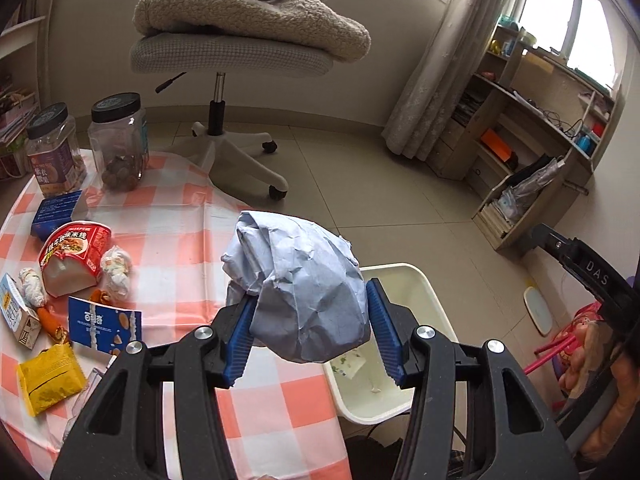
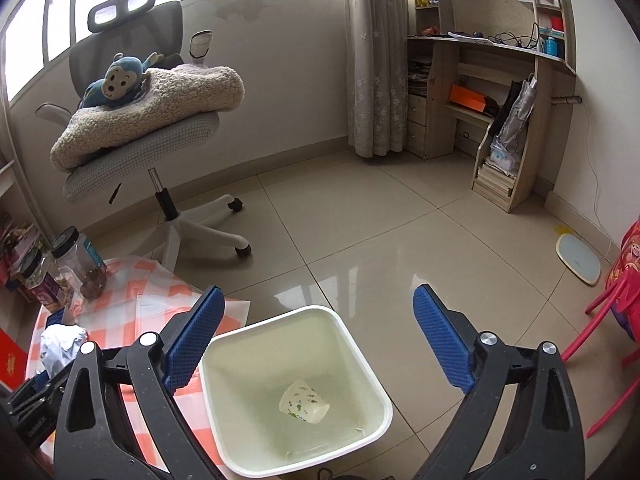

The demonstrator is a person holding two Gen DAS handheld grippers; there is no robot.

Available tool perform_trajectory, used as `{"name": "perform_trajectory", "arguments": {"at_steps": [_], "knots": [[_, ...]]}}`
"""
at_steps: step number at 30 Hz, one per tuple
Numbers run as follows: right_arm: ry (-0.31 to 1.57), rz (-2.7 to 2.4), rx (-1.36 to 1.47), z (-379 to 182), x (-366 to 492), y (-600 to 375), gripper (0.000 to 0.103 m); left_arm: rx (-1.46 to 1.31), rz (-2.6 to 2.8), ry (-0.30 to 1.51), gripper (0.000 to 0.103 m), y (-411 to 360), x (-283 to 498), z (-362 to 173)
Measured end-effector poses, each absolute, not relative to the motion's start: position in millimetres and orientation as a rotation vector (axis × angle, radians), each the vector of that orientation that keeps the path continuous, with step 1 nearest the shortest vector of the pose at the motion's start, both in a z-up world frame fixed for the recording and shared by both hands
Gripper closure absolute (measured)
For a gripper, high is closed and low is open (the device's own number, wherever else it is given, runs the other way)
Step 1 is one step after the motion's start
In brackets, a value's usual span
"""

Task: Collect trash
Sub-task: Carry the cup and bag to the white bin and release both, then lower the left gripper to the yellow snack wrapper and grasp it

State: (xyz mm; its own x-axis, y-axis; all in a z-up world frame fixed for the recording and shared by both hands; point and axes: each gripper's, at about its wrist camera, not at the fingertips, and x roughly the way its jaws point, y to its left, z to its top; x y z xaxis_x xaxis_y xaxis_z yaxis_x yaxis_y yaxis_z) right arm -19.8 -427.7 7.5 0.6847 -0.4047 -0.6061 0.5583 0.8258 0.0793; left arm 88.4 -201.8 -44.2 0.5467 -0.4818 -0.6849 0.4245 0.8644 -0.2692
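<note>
While the left gripper carries its load, findings stand as follows.

Left gripper (image 1: 310, 330): jaws clamped on a crumpled paper ball (image 1: 300, 288); both blue pads press into its sides.
Crumpled paper ball: pale grey-blue, held above the table's edge, just beside the white bin (image 1: 420, 280); it also shows at the left of the right wrist view (image 2: 60, 346).
Right gripper (image 2: 316, 340): jaws wide apart, gripping nothing; it hangs over the white bin (image 2: 224, 344).
White bin: stands on the tiled floor (image 2: 360, 216), against the table edge; open top.
Bin contents: one paper cup (image 2: 304, 402) with a small green print, lying on its side at the bottom.
Table (image 1: 192, 216): covered with an orange-and-white checked cloth.
Trash on table: a red instant-noodle cup (image 1: 74, 256) tipped on its side; two small crumpled white wads (image 1: 116, 270) (image 1: 32, 286), one to each side of it; a blue snack wrapper (image 1: 104, 326); a yellow packet (image 1: 50, 378); a small carton (image 1: 18, 316) at the left edge; a dark blue box (image 1: 58, 212).
Jars: two clear plastic jars (image 1: 118, 140) (image 1: 54, 148) with black lids, upright at the far side of the table.
Surroundings: an office chair (image 2: 140, 148) carrying a fleece blanket (image 2: 160, 96) and a blue monkey toy (image 2: 116, 82); a wooden desk shelf (image 2: 492, 92) by the curtain (image 2: 374, 56).
</note>
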Motion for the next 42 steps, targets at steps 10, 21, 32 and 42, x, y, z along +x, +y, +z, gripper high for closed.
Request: {"name": "perform_trajectory", "arguments": {"at_steps": [10, 21, 32, 42], "knots": [[0.590, -0.605, 0.282, 10.3, -33.4, -455.1, 0.011, -0.123, -0.654, 0.931, 0.037, -272.5, 95.6, -59.2], [0.591, -0.588, 0.198, 7.6, -24.8, -424.5, 0.007, -0.042, -0.527, 0.778, 0.020, -234.9, 90.1, -28.1], [0.526, -0.504, 0.018, 10.8, -3.6, -333.2, 0.007, 0.066, -0.280, 0.554, 0.007, -162.2, 85.1, 0.5], [0.567, -0.397, -0.024, -0.1, 29.5, -267.4, 0.007, 0.069, -0.153, 0.635, 0.007, -94.5, 101.8, -18.6]]}}
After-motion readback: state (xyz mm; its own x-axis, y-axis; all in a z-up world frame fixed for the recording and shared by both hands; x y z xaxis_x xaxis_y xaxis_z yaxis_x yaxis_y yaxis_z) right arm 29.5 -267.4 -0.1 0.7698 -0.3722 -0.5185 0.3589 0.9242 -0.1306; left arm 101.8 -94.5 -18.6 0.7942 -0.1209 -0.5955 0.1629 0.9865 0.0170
